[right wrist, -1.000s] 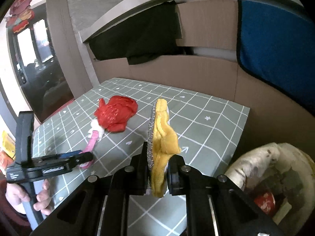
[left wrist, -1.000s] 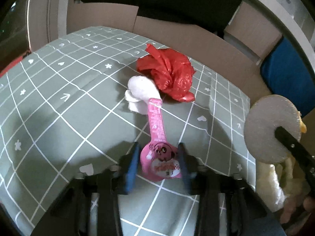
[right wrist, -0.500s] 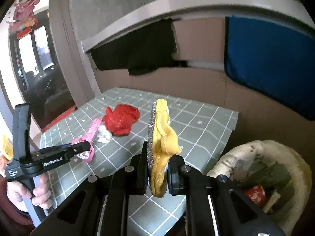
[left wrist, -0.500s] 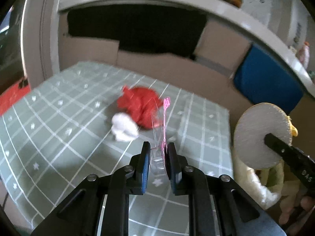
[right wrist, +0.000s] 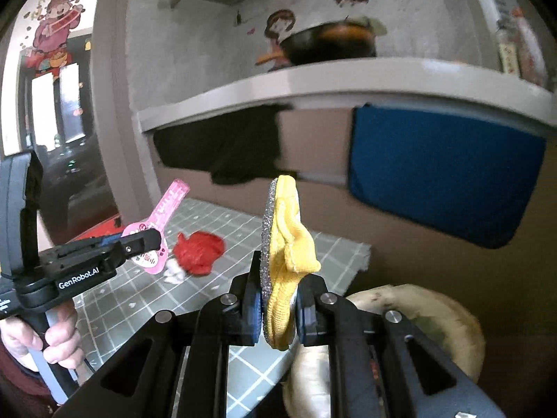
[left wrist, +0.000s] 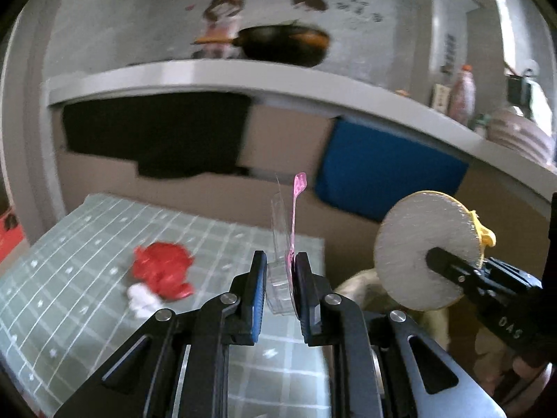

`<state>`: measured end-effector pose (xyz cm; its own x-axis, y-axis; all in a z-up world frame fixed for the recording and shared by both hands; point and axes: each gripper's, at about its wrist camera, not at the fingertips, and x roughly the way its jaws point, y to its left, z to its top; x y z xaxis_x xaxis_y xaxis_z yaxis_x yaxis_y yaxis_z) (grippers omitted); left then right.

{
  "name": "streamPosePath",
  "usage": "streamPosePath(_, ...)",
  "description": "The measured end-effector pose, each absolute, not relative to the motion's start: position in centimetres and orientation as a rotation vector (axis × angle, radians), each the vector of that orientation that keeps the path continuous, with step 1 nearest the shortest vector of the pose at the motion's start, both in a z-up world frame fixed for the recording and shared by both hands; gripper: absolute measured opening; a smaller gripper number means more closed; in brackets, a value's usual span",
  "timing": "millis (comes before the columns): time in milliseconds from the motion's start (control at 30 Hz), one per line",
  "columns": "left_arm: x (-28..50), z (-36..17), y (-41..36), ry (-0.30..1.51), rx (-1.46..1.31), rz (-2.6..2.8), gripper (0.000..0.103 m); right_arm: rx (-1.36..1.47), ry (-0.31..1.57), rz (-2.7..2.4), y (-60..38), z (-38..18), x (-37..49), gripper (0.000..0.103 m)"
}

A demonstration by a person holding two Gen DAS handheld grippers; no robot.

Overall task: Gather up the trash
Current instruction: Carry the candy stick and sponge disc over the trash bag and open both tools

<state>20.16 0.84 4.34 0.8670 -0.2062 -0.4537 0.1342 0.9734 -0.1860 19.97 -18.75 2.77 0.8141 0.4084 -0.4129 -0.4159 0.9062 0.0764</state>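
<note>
Gripping pink blister pack (left wrist: 294, 216) in left gripper (left wrist: 281, 280) lettered "GenRobot.AI", clamping round yellow-backed scouring pad (right wrist: 278, 261) in right gripper (right wrist: 278, 308), both raised above green checked table (left wrist: 87, 261).

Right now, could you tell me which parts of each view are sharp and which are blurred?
Left wrist view: left gripper crisp, red bag and wok smeared. Right wrist view: right gripper and yellow scrubber sharp, shelf streaked.

My left jaws pinch a pink blister pack (left wrist: 291, 244) upright — my right, a round yellow-backed scouring pad (right wrist: 282, 264), edge-on.
</note>
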Motion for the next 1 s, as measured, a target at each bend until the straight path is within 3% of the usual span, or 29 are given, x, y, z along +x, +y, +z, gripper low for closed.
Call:
streamPosePath(267,21.1,5.0,-5.8,0.489,-0.112,-0.327,0.017,-0.011,0.374,0.327,-23.5,4.8,18.2,0.014)
streamPosePath(533,22.5,2.4,-10.9,0.56,-0.097,-0.418,0.017,0.033,0.383,0.239,-28.1,4.2,18.1,0.014)
streamPosePath(1000,27.2,-4.9,-13.1,0.758,-0.107,-0.459,0.017,0.141,0.588,0.22,-30.7,-4.4,23.5,0.014)
